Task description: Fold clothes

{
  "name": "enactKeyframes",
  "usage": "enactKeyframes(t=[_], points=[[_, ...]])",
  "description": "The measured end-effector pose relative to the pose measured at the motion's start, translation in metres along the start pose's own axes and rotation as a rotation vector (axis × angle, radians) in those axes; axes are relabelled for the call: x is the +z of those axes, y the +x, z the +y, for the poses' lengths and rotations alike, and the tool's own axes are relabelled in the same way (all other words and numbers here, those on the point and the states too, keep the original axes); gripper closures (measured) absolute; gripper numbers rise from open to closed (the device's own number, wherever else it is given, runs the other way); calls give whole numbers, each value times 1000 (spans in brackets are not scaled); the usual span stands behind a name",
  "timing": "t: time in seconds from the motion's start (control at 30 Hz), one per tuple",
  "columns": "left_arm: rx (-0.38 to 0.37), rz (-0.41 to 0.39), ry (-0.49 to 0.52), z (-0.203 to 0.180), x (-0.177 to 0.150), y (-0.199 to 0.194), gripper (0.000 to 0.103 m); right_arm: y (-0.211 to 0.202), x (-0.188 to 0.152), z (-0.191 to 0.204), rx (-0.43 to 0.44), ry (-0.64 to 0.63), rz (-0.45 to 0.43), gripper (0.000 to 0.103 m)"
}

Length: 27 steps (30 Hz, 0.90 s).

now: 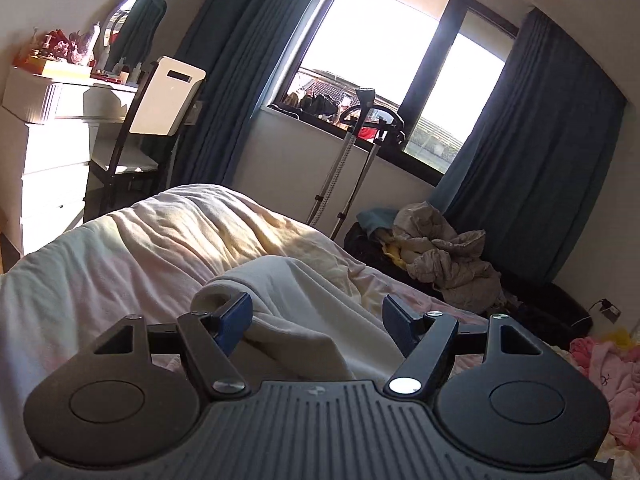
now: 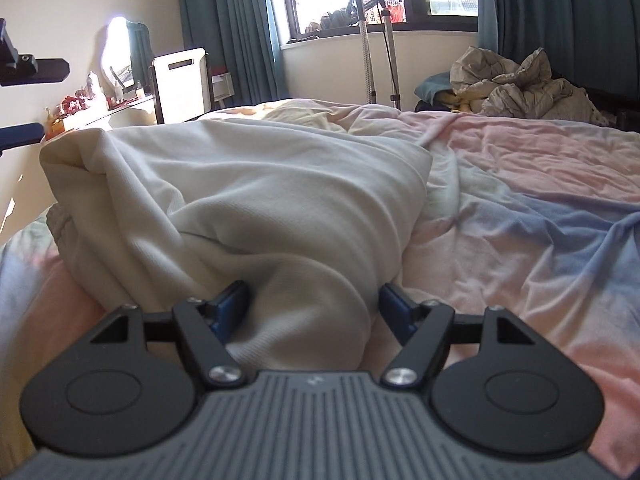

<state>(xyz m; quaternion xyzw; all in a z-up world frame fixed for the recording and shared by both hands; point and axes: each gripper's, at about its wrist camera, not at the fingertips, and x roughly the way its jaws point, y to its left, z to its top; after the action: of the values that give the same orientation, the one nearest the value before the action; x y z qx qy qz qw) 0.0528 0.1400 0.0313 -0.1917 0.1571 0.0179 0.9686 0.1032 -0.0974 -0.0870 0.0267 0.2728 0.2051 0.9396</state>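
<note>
A cream garment lies bunched on the bed. Both the left hand-held gripper and the right hand-held gripper stand wide, cloth between their fingers, unpinched.

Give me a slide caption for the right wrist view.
Open right tongs straddle a cream garment bunched on the bed.

Sunlit window, teal curtains, white dresser
</note>
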Motion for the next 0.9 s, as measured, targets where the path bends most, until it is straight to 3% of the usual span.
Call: enactKeyframes(t=[0.13, 0.2, 0.27, 0.33, 0.47, 0.8, 0.9], points=[[-108, 50, 88, -34, -25, 41, 28, 0, 0, 0, -2, -3, -4, 30], [-118, 86, 168, -50, -37, 57, 28, -1, -1, 1, -6, -8, -9, 30], [-85, 116, 251, -60, -49, 70, 28, -2, -2, 1, -8, -12, -13, 30], [-5, 143, 301, -59, -58, 82, 28, -2, -2, 0, -4, -7, -13, 30], [144, 181, 292, -43, -63, 90, 35, 0, -1, -4, 10, 10, -9, 28], [266, 162, 232, -34, -59, 60, 38, 1, -1, -6, 20, 18, -10, 27], [298, 163, 240, -33, -59, 57, 45, 1, -1, -6, 22, 16, -11, 27]])
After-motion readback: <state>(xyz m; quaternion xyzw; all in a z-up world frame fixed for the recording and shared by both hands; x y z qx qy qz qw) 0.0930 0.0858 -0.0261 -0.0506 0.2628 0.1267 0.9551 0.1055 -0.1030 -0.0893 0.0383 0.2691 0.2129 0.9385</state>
